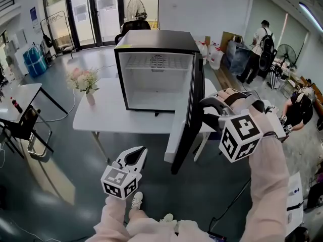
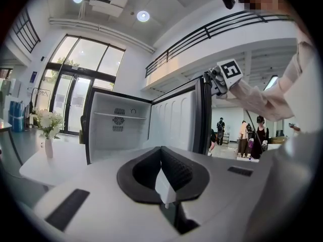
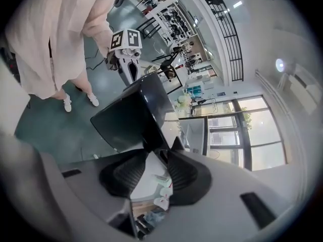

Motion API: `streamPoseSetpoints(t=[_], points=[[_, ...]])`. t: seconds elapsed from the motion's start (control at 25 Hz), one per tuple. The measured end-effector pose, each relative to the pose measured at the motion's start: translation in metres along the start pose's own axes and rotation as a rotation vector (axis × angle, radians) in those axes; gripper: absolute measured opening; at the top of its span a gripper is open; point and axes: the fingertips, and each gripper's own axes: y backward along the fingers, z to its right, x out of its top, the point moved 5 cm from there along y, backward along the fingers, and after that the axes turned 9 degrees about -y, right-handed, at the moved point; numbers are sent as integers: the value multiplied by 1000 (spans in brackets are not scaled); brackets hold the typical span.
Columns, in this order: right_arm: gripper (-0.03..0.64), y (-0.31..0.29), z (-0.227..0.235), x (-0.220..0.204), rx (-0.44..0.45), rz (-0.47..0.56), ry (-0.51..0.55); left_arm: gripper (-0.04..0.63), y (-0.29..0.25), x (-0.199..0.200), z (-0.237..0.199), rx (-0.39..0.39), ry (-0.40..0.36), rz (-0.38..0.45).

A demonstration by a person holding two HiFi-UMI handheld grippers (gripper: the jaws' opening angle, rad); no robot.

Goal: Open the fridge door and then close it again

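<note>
- The fridge [image 1: 156, 40] is set on a white table [image 1: 101, 116], at 12 o'clock in the head view, with a wire shelf seen inside.
- The fridge door [image 1: 182, 135] is swung wide open and hangs toward 5 o'clock from the cabinet.
- The right gripper [image 1: 206, 111] is placed at the door's top free edge, at 3 o'clock of the cabinet. The edge is pinched between its jaws, and in the right gripper view the dark edge runs in between the pad tips.
- The left gripper [image 1: 142, 152] is held low at 7 o'clock of the fridge, well apart from the door. Its jaws are pressed together at the tips, with nothing between them.
- Shown by the head view only: the whole table top, a vase of flowers [image 1: 85, 82] at 9 o'clock of the fridge, and people [image 1: 257, 49] at 2 o'clock.
- Shown by the left gripper view only: the door's ribbed white liner, and the right gripper's marker cube at the door's top corner, at 1 o'clock.
- Shown by the right gripper view only: the door's black outer face, with the person's shoes [image 3: 65, 102] on the floor at 10 o'clock.
</note>
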Motion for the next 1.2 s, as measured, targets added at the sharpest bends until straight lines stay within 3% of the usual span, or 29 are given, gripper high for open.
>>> streamPoseSetpoints(t=[0.92,1.2], points=[[103,-39,39,56,80,142,4,11,13,-8,-68,81,22,-12],[97,-67,53,74,123,121,68,11,12,-10,-102,118,32,-4]])
